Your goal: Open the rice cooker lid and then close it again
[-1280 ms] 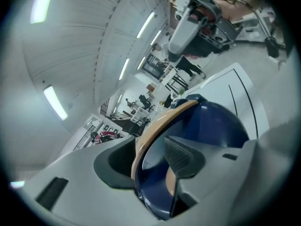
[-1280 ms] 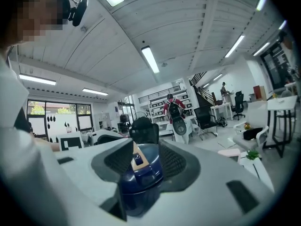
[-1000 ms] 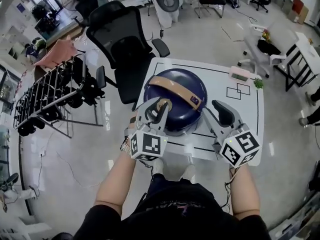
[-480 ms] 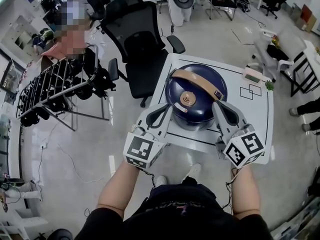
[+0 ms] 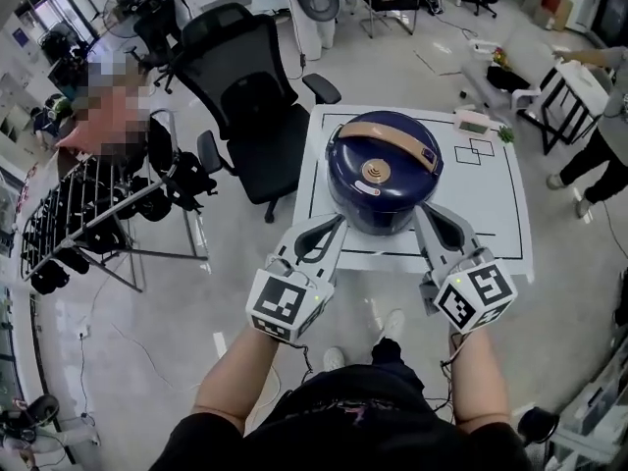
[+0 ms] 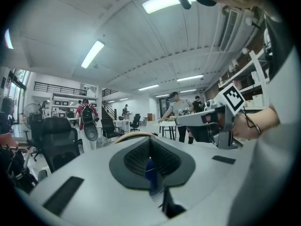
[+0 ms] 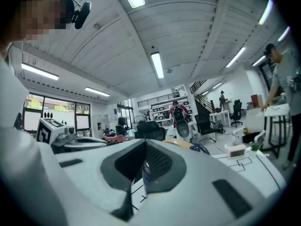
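Observation:
The dark blue rice cooker (image 5: 381, 180) with a tan handle (image 5: 390, 133) stands on the white table (image 5: 491, 199), its lid down. My left gripper (image 5: 332, 226) is at the cooker's near left, by the table's front edge, shut and empty. Close to the cooker's near right side, my right gripper (image 5: 429, 216) is also shut with nothing in it. In the left gripper view the shut gripper (image 6: 150, 142) lets only a blue sliver and the tan handle (image 6: 134, 135) show. The right gripper view has its gripper (image 7: 144, 147) shut, with the cooker (image 7: 200, 148) just beyond.
A black office chair (image 5: 245, 91) stands left of the table. A metal rack (image 5: 83, 219) with dark items fills the far left. A small pink clock (image 5: 474, 122) and a green sprig (image 5: 507, 134) lie at the table's far right. A person (image 5: 603, 116) stands at the right edge.
Both grippers have drawn back from the cooker toward me. The left one has come off the lid's top, and both pairs of jaws have come together. The lid stays down.

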Available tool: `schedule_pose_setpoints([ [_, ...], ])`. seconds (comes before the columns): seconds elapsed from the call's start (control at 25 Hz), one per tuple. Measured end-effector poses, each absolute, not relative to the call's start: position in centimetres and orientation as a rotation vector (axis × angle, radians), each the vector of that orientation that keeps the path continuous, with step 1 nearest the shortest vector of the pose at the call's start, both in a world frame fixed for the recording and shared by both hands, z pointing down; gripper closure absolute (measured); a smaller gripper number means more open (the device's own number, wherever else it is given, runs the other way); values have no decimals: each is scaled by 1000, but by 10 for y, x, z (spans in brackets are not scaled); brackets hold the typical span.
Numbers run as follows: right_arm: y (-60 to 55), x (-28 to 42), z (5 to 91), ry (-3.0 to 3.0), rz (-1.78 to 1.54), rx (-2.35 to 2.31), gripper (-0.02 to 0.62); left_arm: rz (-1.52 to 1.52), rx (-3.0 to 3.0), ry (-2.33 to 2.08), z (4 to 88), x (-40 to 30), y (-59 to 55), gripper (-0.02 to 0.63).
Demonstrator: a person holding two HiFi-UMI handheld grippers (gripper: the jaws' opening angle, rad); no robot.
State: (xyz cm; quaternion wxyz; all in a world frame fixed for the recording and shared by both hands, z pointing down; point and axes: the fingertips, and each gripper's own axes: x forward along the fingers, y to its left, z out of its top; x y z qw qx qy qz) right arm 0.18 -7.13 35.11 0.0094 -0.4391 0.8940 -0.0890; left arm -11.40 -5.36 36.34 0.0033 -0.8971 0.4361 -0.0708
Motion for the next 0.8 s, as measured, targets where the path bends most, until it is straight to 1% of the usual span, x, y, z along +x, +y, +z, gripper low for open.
schedule_pose_setpoints([
  [0.4, -5, 6, 353, 2704, -245, -1605, 594, -162, -2906, 1203, 366, -112, -9, 603],
  [0.8, 18, 24, 344, 2675, -217, -1680, 594, -125, -2945, 1148, 359, -92, 6, 603],
])
